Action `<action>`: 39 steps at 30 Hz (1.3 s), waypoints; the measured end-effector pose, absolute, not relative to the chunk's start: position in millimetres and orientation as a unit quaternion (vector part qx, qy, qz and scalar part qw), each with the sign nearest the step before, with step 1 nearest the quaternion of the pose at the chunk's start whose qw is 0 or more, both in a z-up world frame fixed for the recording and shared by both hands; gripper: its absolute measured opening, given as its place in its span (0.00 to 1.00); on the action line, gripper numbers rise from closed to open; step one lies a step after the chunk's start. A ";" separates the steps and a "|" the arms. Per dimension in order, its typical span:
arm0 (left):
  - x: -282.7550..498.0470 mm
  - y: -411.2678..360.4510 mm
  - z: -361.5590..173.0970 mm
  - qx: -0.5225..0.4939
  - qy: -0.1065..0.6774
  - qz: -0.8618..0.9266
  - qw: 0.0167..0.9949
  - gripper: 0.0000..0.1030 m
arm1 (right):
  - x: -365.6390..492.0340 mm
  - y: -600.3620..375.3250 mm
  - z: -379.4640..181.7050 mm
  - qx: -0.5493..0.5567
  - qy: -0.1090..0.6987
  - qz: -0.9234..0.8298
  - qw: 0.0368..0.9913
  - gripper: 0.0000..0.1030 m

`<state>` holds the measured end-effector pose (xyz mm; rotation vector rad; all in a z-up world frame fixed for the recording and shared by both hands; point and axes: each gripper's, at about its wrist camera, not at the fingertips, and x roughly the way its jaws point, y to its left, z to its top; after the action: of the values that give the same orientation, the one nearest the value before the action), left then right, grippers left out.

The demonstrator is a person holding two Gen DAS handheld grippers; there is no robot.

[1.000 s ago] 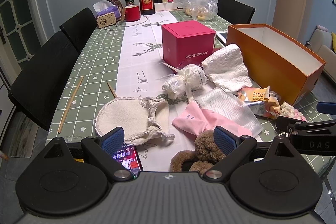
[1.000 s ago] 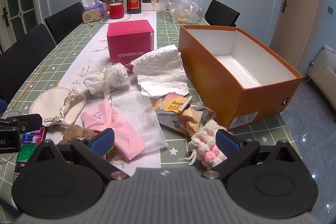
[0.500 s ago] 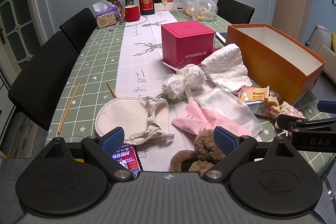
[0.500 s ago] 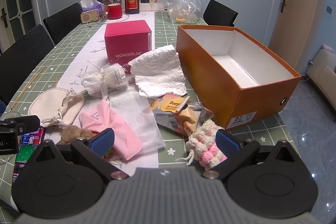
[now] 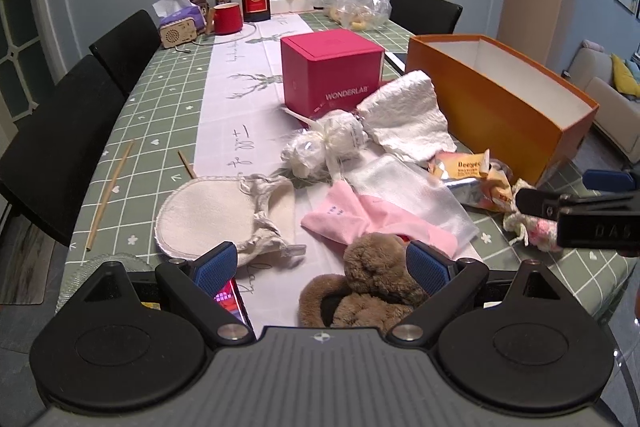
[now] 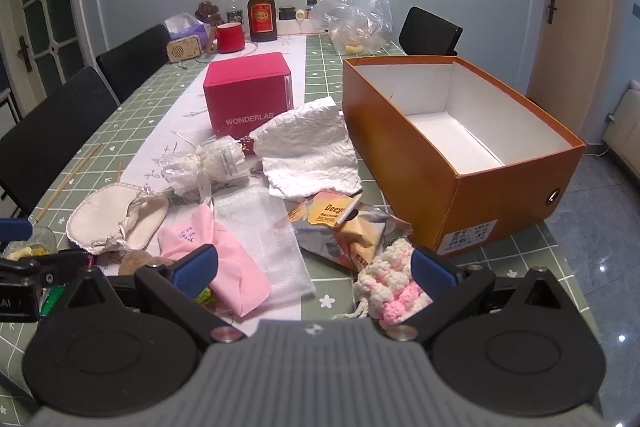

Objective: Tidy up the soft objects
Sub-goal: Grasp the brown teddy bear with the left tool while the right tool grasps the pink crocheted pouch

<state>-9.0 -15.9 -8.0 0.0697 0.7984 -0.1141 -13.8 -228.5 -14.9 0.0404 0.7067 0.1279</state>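
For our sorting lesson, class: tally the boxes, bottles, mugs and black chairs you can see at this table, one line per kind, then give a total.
Boxes: 2, the orange box and the pink box
Bottles: 2, the brown bottle and the clear bottle
Mugs: 1, the red mug
Black chairs: 3
Total: 8
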 end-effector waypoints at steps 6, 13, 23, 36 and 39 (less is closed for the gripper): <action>-8.0 -19.8 -15.7 0.027 0.403 -0.088 0.910 1.00 | -8.2 -252.4 -31.2 0.051 0.353 0.063 0.932 0.98; -6.9 -28.4 -28.3 0.037 0.418 -0.110 0.901 0.89 | -5.9 -259.2 -51.9 -0.008 0.348 0.040 0.936 0.98; -10.2 -48.7 -50.6 0.079 0.419 -0.133 0.895 0.87 | 2.3 -278.3 -78.7 -0.012 0.343 0.055 0.938 0.98; -5.3 -49.1 -77.9 0.080 0.405 -0.163 0.896 0.87 | 22.8 -301.6 -109.6 0.005 0.345 0.074 0.936 0.97; -3.6 -54.6 -84.9 0.100 0.409 -0.161 0.893 0.87 | 26.5 -303.3 -115.8 0.003 0.348 0.073 0.934 0.97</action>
<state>-3.6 -54.6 -84.9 0.2071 0.8484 -0.3347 26.5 -303.3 -115.8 0.0060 0.7126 0.1492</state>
